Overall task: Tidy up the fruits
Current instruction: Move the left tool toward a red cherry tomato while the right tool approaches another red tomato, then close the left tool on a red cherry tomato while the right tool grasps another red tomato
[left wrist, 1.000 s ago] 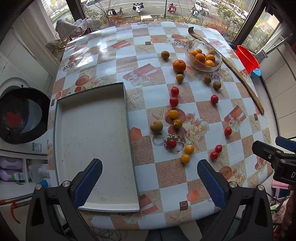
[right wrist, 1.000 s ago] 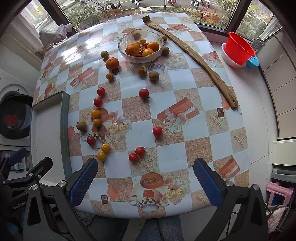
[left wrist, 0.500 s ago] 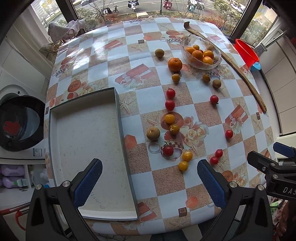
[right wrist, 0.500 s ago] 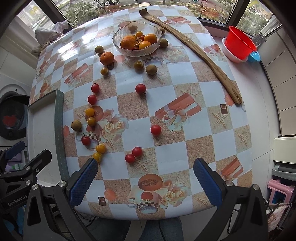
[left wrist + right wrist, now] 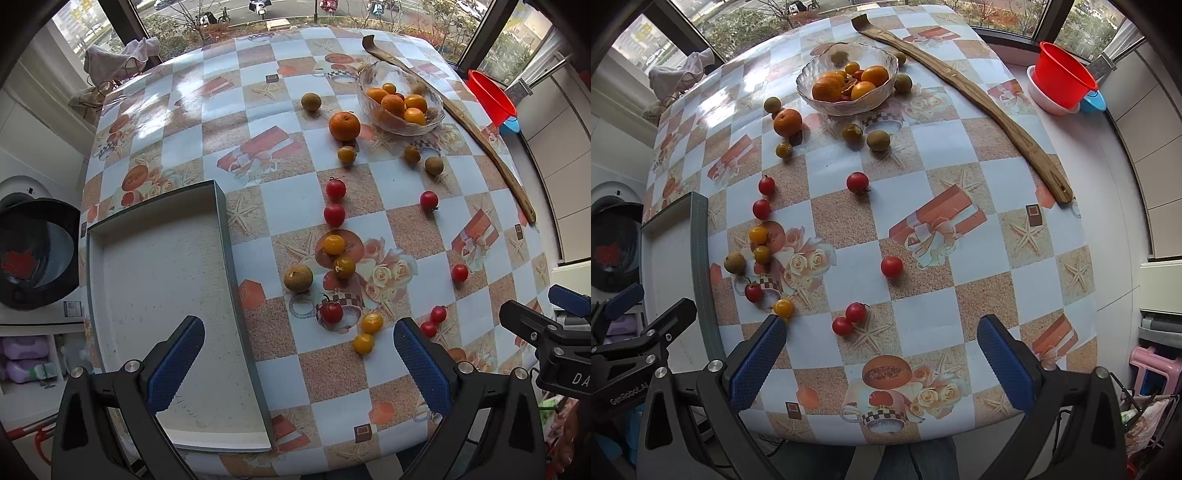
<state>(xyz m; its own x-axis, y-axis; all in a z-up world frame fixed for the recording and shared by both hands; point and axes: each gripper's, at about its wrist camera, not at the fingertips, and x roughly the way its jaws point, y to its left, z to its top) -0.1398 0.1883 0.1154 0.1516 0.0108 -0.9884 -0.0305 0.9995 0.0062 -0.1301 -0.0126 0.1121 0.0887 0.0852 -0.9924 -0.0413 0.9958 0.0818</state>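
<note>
We hold both grippers above the near edge of the bench (image 5: 258, 92), jaws wide apart and gripping nothing, with the fruits not yet sorted. Over the past second the left gripper (image 5: 297, 360) has swung rightward and eased in: the tray (image 5: 221, 221) has slid toward the left of its frame and the scattered fruit now sits more squarely ahead. The right gripper (image 5: 881, 363) has crept forward too, so the pair of red tomatoes (image 5: 849, 320) lies just beyond its jaws at lower centre. The tray holds nothing; the glass bowl (image 5: 812, 92) at upper centre of the right view already carries oranges. Loose on the cloth between them run a large orange (image 5: 344, 126), brown fruits (image 5: 298, 278), red tomatoes and yellow tomatoes (image 5: 334, 244), strung down the middle of the left frame. We judge the approach is settling on the nearest cluster, and that the first pick is near. Round fruit on slick cloth may roll if nudged.
</note>
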